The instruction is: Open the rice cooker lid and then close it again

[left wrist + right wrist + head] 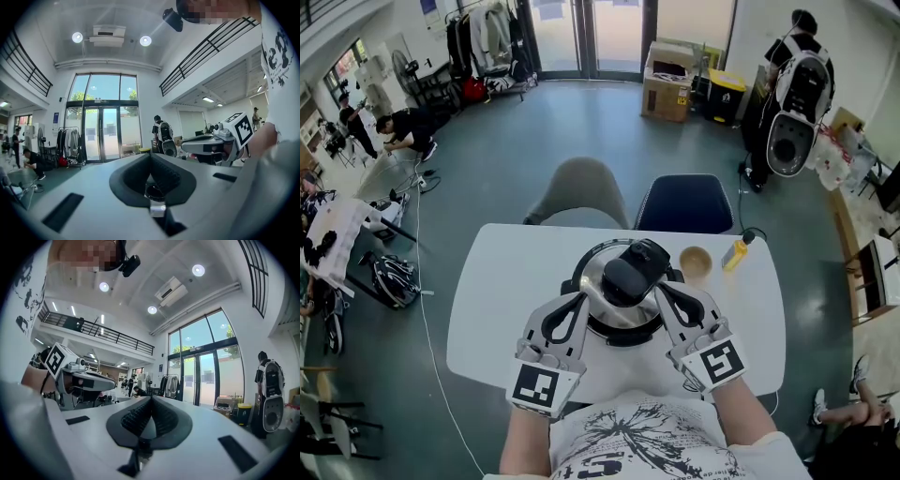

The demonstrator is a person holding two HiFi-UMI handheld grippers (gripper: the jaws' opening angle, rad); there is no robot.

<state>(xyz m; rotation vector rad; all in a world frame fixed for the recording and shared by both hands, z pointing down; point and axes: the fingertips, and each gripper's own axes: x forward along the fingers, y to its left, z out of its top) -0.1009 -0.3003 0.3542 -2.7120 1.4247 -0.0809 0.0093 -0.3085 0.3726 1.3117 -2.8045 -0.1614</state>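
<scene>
The rice cooker (pixel 623 309) stands in the middle of the white table (pixel 497 309). Its steel lid (pixel 598 281) is down, with a black handle (pixel 635 267) on top. My left gripper (pixel 579 299) hovers at the lid's left side, jaws shut and empty. My right gripper (pixel 660 288) hovers at the lid's right side, also shut on nothing. Both point level, away from me. In the left gripper view the left gripper (pixel 150 155) has its pads together and the right gripper (pixel 220 143) shows at the right. In the right gripper view the right gripper (pixel 151 399) is shut too. Neither gripper view shows the cooker.
A small wooden bowl (pixel 695 262) and a yellow bottle (pixel 735 253) stand on the table right of the cooker. A grey chair (pixel 579 192) and a blue chair (pixel 685 202) stand behind the table. A black cable (pixel 752 232) runs off the far right corner.
</scene>
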